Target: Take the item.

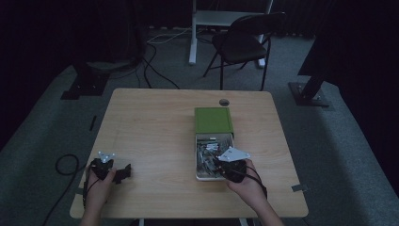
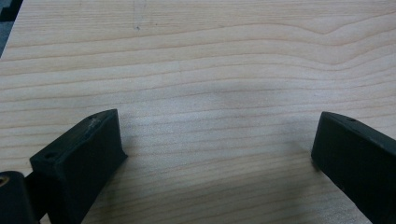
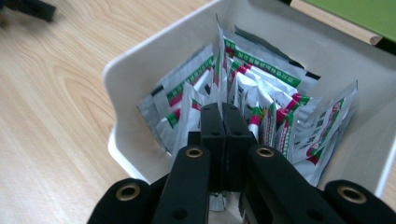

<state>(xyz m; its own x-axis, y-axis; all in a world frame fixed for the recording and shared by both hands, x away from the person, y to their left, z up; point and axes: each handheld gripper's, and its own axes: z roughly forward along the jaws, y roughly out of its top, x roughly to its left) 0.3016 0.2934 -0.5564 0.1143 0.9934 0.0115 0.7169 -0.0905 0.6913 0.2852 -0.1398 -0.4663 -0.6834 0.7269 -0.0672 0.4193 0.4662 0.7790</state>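
Right gripper view: the right hand-held gripper (image 3: 223, 109) pinches a sachet (image 3: 219, 70) in the white box (image 3: 140, 56); the left hand-held gripper (image 2: 215, 140) is spread above the table (image 2: 210, 56).

Left gripper (image 1: 123, 173) lies low, jaws spread wide; right gripper (image 3: 224, 109) points downward, jaws pressed together (both hand-held).

The high view looked forward and down from above the near edge of the counter (image 1: 155, 122), taking in its whole top and the floor beyond. The left gripper view sat close over bare wood, facing along its own black jaws. The right gripper view looked steeply down, very near, into the white box (image 3: 140, 60) of sachets (image 3: 261, 88), which the high view shared beside the counter's right edge.
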